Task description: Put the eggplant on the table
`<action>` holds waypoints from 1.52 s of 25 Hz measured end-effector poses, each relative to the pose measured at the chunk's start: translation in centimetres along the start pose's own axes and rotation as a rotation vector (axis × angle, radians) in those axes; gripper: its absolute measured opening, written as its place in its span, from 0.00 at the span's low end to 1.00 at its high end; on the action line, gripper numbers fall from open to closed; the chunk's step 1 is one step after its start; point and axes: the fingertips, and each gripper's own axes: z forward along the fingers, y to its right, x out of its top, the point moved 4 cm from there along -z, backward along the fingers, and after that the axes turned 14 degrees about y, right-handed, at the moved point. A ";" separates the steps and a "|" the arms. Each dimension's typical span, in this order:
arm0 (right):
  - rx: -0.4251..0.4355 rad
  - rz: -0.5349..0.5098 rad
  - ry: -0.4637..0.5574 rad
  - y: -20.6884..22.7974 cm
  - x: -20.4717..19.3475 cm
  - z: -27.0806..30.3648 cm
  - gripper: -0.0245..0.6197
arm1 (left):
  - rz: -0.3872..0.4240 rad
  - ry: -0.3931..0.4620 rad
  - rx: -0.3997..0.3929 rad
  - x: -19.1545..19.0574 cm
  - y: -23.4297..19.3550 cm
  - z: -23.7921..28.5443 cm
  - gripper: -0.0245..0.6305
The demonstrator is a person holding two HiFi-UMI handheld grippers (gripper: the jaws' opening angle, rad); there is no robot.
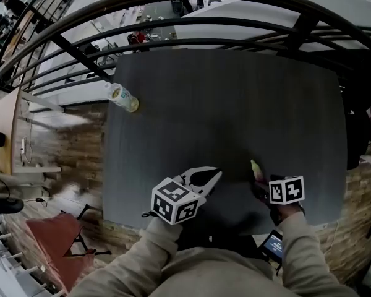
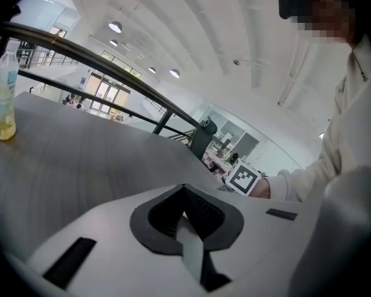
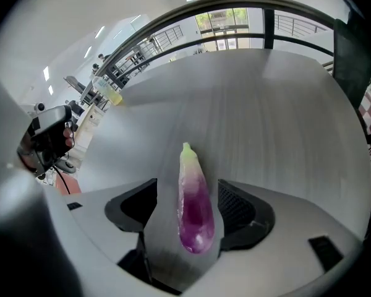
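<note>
A purple eggplant with a pale green stem end lies on the dark grey table, its stem pointing away from me. My right gripper hangs over it, pointing steeply down. Its jaws stand wide on either side of the eggplant, and a gap shows at each pad. In the head view only the eggplant's green tip shows, ahead of the right gripper near the table's front edge. My left gripper hovers just left of it, above the table. In the left gripper view its tips meet with nothing between them.
A plastic bottle with a little yellow liquid stands at the table's far left corner, also seen as the bottle in the left gripper view. A curved black railing runs behind the table. A small lit screen sits by my right sleeve.
</note>
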 end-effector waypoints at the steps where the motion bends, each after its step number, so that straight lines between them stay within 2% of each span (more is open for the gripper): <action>1: 0.001 0.006 0.015 0.1 0.4 -0.4 0.50 | 0.013 0.006 -0.001 0.6 0.2 -0.2 0.05; 6: 0.056 0.072 0.131 -0.4 2.8 -2.9 0.50 | 0.070 0.040 -0.023 3.2 1.7 -1.0 0.05; 10: 0.242 0.115 0.284 -2.9 6.6 -5.7 0.48 | 0.117 0.086 -0.057 6.0 3.0 -1.2 0.05; 12: 0.313 0.060 0.346 -4.0 8.3 -7.3 0.39 | 0.141 0.109 -0.081 7.4 3.9 -1.2 0.05; 15: 0.395 0.012 0.446 -5.4 10.7 -9.8 0.14 | 0.182 0.149 -0.120 9.8 5.2 -1.5 0.05; 16: 0.425 0.011 0.485 -5.9 11.4 -10.8 0.10 | 0.197 0.160 -0.134 10.5 5.7 -1.6 0.05; 23: 0.633 -0.043 0.729 -10.5 15.3 -17.9 0.06 | 0.262 0.215 -0.216 14.1 9.0 -2.6 0.05; 29: 0.665 -0.102 0.842 -12.8 16.9 -22.6 0.06 | 0.322 0.255 -0.263 15.3 11.5 -3.1 0.05; 33: 0.657 -0.141 0.850 -14.4 17.8 -23.5 0.06 | 0.329 0.270 -0.282 16.5 11.7 -3.8 0.05; 38: 0.651 -0.136 0.830 -13.3 17.7 -23.5 0.06 | 0.316 0.283 -0.277 16.3 11.8 -2.6 0.05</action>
